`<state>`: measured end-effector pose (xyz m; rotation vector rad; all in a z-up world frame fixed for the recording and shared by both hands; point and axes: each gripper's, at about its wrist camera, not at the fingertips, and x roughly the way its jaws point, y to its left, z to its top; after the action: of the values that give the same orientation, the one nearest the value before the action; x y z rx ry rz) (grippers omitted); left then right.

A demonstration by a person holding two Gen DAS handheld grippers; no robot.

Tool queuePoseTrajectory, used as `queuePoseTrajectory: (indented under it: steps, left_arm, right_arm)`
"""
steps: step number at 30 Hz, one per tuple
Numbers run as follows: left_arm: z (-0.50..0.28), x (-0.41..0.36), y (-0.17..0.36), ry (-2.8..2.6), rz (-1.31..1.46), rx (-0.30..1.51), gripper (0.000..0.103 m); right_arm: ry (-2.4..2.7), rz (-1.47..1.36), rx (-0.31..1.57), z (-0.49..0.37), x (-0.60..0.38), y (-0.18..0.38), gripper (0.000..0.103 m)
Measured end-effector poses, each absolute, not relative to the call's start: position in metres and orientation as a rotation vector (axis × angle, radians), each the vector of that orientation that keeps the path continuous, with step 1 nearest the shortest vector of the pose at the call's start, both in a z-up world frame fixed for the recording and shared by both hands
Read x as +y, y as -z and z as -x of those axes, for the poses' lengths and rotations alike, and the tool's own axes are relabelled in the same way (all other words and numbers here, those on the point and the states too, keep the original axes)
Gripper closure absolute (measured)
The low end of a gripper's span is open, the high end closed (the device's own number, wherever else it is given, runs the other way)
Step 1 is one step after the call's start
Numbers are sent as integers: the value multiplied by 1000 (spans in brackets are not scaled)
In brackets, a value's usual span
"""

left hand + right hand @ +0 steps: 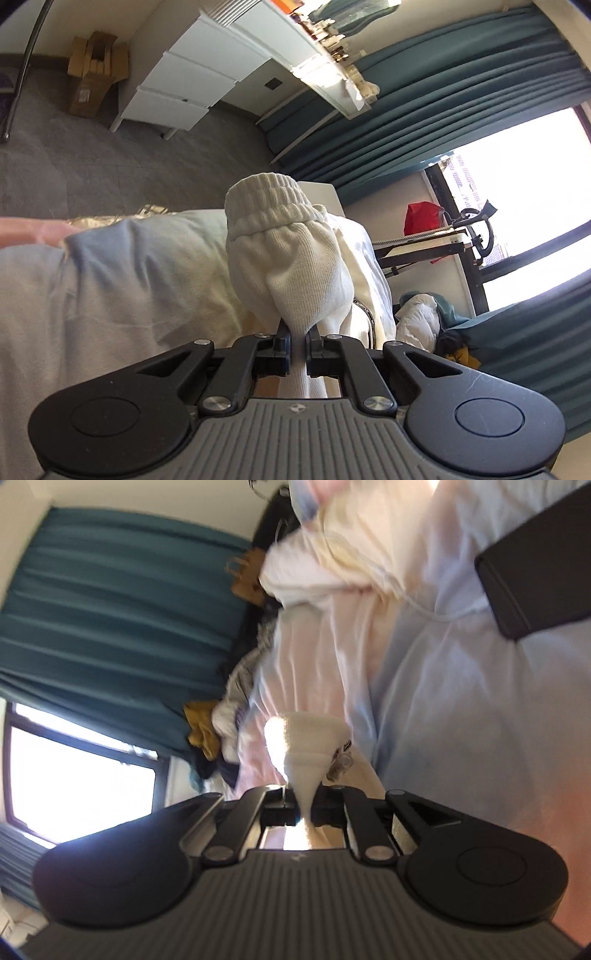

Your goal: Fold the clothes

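A cream-white knit garment with a ribbed cuff is pinched in my left gripper, which is shut on its fabric; the cuff end sticks up in front of the fingers. The rest of the garment hangs behind it over pale blue cloth. My right gripper is shut on another bunched part of the same white garment, which stretches away toward a white fold. The right wrist view is blurred.
A pale blue sheet covers the surface under the garment. A white drawer unit, cardboard boxes, teal curtains and a bright window lie beyond. A clothes pile and a dark flat object show in the right wrist view.
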<state>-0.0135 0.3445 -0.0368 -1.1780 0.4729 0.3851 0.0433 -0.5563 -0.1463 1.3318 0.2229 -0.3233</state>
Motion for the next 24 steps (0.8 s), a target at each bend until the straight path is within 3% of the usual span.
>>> queuePoseTrajectory:
  steps: [4,8,12,14,18,21,24]
  left_arm:
    - [33,369,68,-421,1301,531,96]
    - [39,377,96,-469,1319,640,95]
    - [46,374,91,-439,1296,640,92]
    - [52,371,82,-423,1264,630,88]
    - [70,371,63,-439,1187,616,69]
    - [76,372,38,-472,1105,605,54]
    - [74,364,10,-484,993,592,48]
  right_arm:
    - [495,-1377,211,-18,-562,153,96]
    - [675,-1446,441,-15,-564,183,96]
    - [705,-1468,503,-17,-569,193,93]
    - [702,-1434,502,-19,-565,186,93]
    - [712,-1407,477,-16,-560,174,90]
    - [727,-1373,449,-11,-554,163,75]
    - [754,-1259,378,-5,-542,141,55]
